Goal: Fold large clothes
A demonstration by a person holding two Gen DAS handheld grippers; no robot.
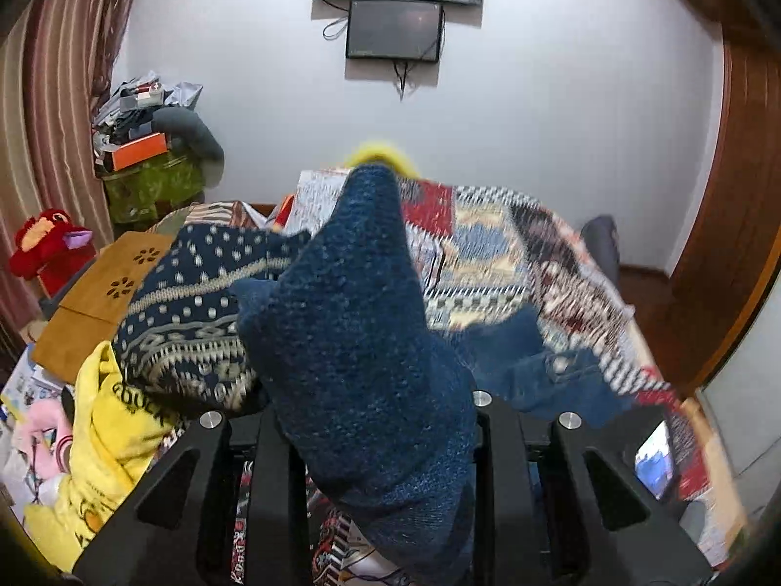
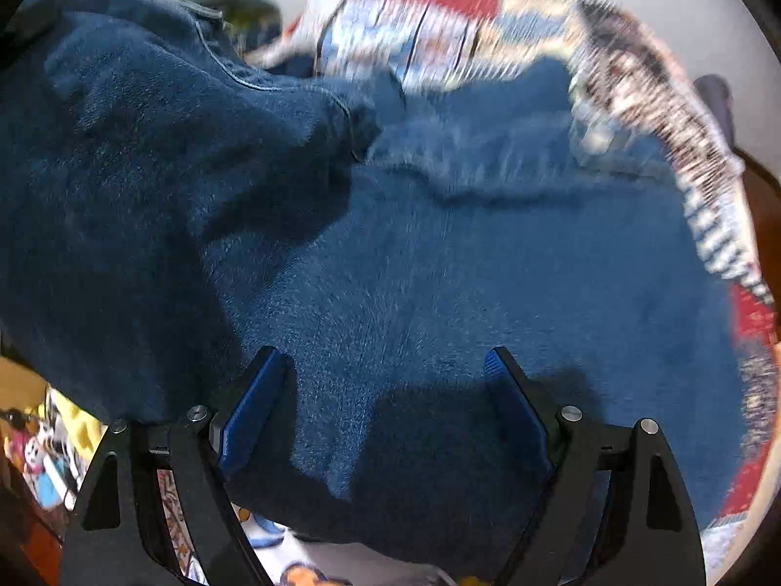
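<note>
Two scraps of writing show, neither whole: black letters on the yellow garment (image 1: 105,434) at the left of the left wrist view read something like "ROCK", creased and cut off by folds, and a strip of printed letters low between the left gripper's arms is too warped to read. The blue fleece garment (image 1: 361,342) rises in a thick fold straight out of the left gripper (image 1: 378,444), whose fingers are buried under the cloth; the jaws stand close together and clamped on that fold, though the fingertips themselves are hidden. In the right wrist view the same blue fleece garment (image 2: 439,254) spreads over the patterned bedspread (image 2: 424,24), with a raised bunch of it filling the left side of the picture. The right gripper (image 2: 385,366) hovers over the flat part with its jaws wide apart, blue pads (image 2: 254,410) showing on both sides, the cloth lying beneath and between them but not pinched. The bedspread and the far edge of the fleece are smeared by motion blur. A patterned navy sweater (image 1: 195,312) lies beside the yellow garment, partly covered by the lifted fold.
</note>
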